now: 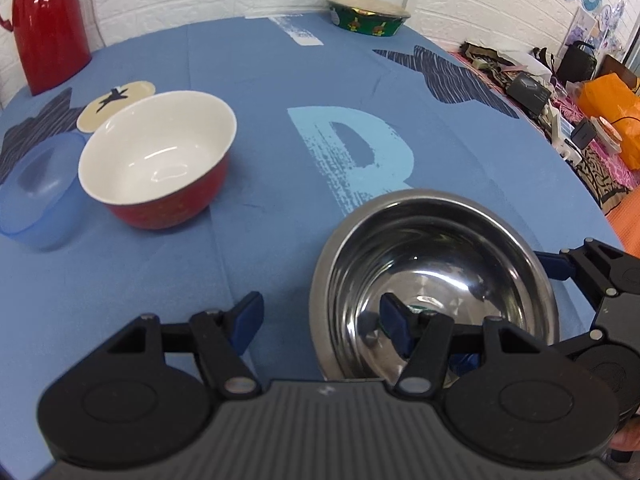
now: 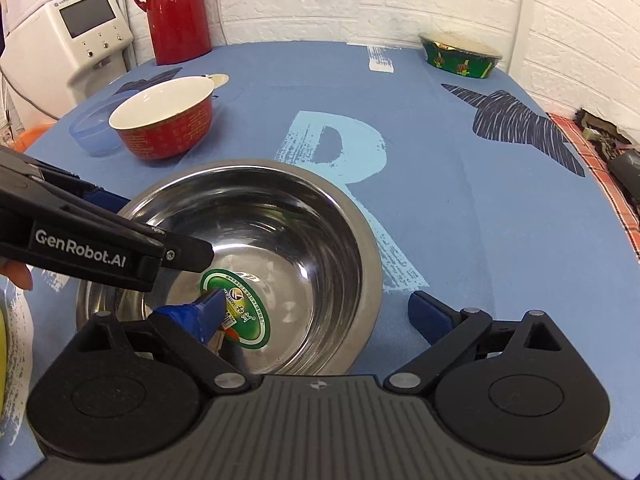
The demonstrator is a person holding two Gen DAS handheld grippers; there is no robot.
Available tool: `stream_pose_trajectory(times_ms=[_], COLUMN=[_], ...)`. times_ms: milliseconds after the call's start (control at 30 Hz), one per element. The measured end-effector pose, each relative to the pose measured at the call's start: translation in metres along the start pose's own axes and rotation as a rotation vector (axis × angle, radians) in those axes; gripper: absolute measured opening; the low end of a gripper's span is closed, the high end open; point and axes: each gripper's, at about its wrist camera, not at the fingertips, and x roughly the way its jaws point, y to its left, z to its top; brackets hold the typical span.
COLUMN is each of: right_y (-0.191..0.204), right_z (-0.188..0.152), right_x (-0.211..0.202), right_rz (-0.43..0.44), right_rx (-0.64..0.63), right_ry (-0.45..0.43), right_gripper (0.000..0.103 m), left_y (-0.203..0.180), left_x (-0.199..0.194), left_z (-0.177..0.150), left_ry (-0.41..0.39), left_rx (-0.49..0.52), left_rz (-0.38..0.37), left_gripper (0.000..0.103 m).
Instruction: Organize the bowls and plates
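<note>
A steel bowl [image 1: 440, 256] [image 2: 280, 220] with a green round sticker [image 2: 236, 308] on its bottom sits on the blue tablecloth, close in front of both grippers. My left gripper [image 1: 322, 324] is open and straddles the bowl's left rim, one finger inside and one outside. My right gripper [image 2: 318, 310] is also open and straddles the right rim the same way. A red bowl with a white inside [image 1: 160, 160] [image 2: 168, 120] stands to the far left. It touches a translucent blue plastic bowl [image 1: 36, 200] [image 2: 92, 128].
A green patterned bowl [image 1: 368, 14] [image 2: 460, 54] sits at the table's far edge. A red thermos jug [image 1: 44, 20] [image 2: 176, 8] stands at the back left, with a white appliance [image 2: 72, 40] beyond it. Cluttered bags and boxes [image 1: 560, 92] lie off the table's right side.
</note>
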Motion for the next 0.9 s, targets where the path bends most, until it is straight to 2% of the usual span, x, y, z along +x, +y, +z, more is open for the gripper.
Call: stream_pose_trajectory(times_ms=[133,200,267,333,433,567,767,900], right_y=[0.004,0.007,0.013,0.018,0.025,0.038,0.057,0.061], right_z=[0.003,0.0,-0.006,-0.012,-0.021,-0.039,-0.07,-0.086], right_x=[0.0,-0.004,-0.009,-0.016,-0.029,-0.055,-0.086,-0.096], right_rz=[-0.015,0.045,0.078,0.091,0.09,0.105,0.078,0.083], right_rx=[0.031,0.016,0.001,0.003,0.008,0.014,0.005,0.035], right_ry=[0.021,0.0,-0.016,-0.023,-0.031,-0.046,-0.054,-0.053], right_gripper=[0.086,0.083,0.078,0.072,0.067,0.067,0.068,0.069], left_y=[-0.004,-0.007,-0.011,-0.011,-0.01,-0.008,-0.025,-0.033], left_x=[0.0,-0.001,-0.004,-0.011,-0.02,-0.039,-0.071,-0.078], left_z=[-0.002,-0.004,-0.008,-0.013,-0.025,-0.046,-0.086,-0.106], left_ry=[-0.009,-0.01,-0.009,0.005,0.021,0.046,0.019,0.014], left_rx=[0.011,0.023,0.055,0.056,0.034,0.004,0.04,0.064], left_rz=[0.023,0.034,0.051,0.008,-0.007,-0.04,-0.046,-0.042], left_gripper=[0.062,0.059,0.036,0.013,0.013,0.013,0.012,0.012])
